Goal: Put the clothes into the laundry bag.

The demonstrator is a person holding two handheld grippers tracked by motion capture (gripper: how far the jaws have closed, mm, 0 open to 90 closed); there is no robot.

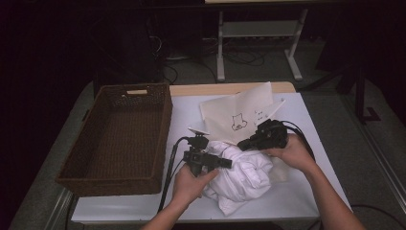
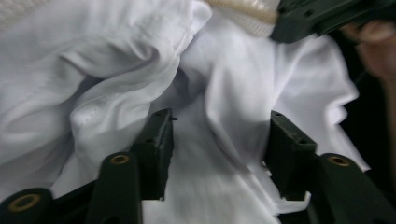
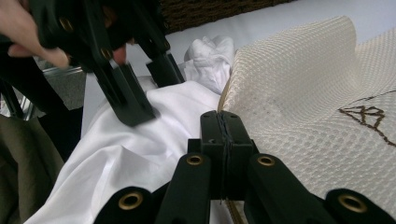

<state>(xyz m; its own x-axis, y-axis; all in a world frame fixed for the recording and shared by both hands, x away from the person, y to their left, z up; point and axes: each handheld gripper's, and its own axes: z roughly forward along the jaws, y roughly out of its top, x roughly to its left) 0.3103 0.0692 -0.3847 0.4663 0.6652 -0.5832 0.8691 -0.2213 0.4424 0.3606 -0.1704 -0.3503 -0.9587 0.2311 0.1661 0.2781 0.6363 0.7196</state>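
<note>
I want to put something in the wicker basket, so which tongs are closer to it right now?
Left. The left tongs sit just beside the wicker basket, over the white garment. The right tongs are farther off, at the cream mesh bag.

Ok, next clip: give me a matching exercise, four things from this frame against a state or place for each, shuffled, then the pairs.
Things:
1. wicker basket
2. white garment
3. left hand-held gripper
4. right hand-held gripper

States or places:
A. jaws apart, white cloth between them
B. empty, at the table's left
C. jaws pressed together beside the cream mesh bag
D. bunched up between the two hands

Pairs: 1-B, 2-D, 3-A, 4-C
</note>
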